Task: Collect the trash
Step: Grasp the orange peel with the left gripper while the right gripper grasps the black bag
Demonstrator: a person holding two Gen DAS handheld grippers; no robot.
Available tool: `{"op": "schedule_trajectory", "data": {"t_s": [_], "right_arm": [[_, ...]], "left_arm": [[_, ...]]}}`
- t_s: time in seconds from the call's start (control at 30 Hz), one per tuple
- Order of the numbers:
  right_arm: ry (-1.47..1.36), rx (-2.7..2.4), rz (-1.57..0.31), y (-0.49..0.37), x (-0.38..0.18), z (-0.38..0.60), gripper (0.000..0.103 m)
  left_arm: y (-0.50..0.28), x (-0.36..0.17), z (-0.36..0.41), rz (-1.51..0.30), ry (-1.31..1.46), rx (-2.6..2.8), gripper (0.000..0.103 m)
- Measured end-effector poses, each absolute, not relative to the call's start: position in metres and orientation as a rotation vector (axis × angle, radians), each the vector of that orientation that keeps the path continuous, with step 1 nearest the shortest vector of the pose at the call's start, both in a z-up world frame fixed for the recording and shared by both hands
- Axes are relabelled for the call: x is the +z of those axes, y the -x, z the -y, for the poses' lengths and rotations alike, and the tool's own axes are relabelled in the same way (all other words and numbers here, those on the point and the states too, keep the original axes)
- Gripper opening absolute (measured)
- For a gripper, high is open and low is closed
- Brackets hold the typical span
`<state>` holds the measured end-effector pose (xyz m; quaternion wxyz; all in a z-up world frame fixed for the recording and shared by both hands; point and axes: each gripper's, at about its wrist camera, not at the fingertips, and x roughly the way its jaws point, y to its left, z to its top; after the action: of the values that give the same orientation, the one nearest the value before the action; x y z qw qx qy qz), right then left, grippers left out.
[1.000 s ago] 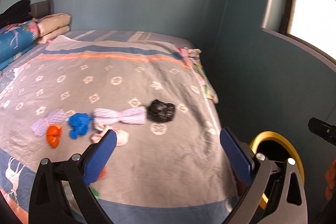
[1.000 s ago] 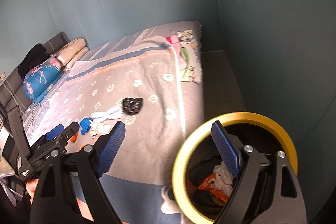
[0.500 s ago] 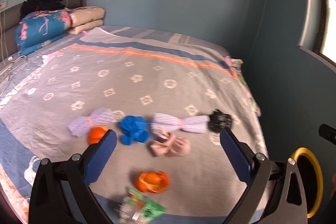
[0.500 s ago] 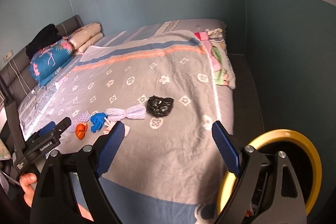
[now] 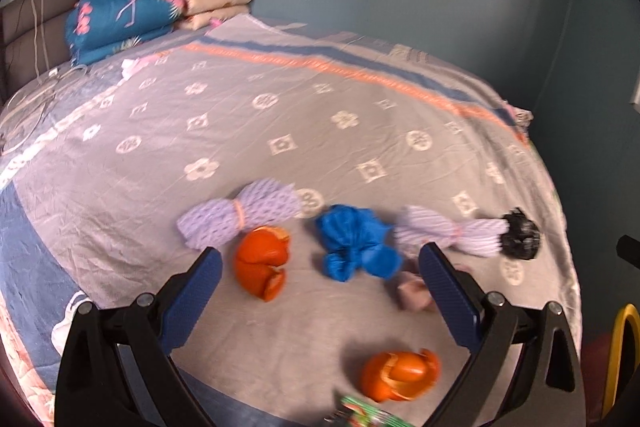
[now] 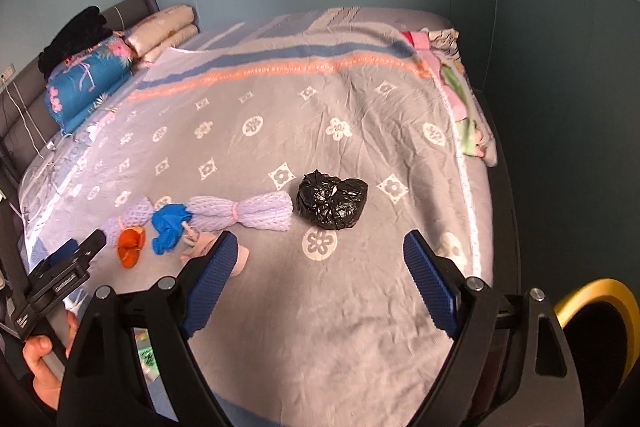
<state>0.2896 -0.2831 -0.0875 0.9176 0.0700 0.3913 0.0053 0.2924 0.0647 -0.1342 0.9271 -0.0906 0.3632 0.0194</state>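
Trash lies in a row on the bed: a black crumpled bag (image 6: pixel 331 201), two lilac foam nets (image 5: pixel 240 217) (image 6: pixel 246 211), a blue crumpled bag (image 5: pixel 356 243), orange peels (image 5: pixel 262 263) (image 5: pixel 398 371), a pink scrap (image 5: pixel 412 293) and a green wrapper (image 5: pixel 360 413). My left gripper (image 5: pixel 320 297) is open and empty, low over the orange peels and blue bag. My right gripper (image 6: pixel 316 283) is open and empty, just short of the black bag. The yellow-rimmed bin (image 6: pixel 592 311) stands beside the bed at the lower right.
The bed has a grey patterned cover (image 6: pixel 320 107). Folded quilts and pillows (image 5: pixel 132 15) are stacked at the headboard. Loose cloths (image 6: pixel 460 99) hang over the bed's right edge. Blue walls stand close on the far and right sides.
Both grippers have swung left from the bin toward the bed and moved closer to the trash. The bin has slid to the right edge of both views. Both stay open.
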Motion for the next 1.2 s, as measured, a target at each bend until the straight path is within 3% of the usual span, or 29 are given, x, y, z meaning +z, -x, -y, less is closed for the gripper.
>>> {"op": "schedule_trajectory", "data": {"t_s": [0.5, 0.9, 1.13, 1.2], "right_arm": [[-0.055, -0.127, -0.886, -0.401, -0.166, 0.267, 0.081], [-0.028, -0.157, -0.933, -0.44, -0.201, 0.265, 0.081], [-0.043, -0.15, -0.955, -0.444, -0.212, 0.264, 0.075], [-0.069, -0.155, -0.962, -0.443, -0.214, 0.266, 0.069]], "left_arm": [[-0.329, -0.183, -0.099, -0.85, 0.224, 0.122, 0.095], [-0.345, -0.201, -0.095, -0.891, 0.194, 0.102, 0.094], [-0.35, -0.209, -0.088, -0.919, 0.167, 0.079, 0.079], [-0.351, -0.212, -0.089, -0.928, 0.176, 0.077, 0.069]]}}
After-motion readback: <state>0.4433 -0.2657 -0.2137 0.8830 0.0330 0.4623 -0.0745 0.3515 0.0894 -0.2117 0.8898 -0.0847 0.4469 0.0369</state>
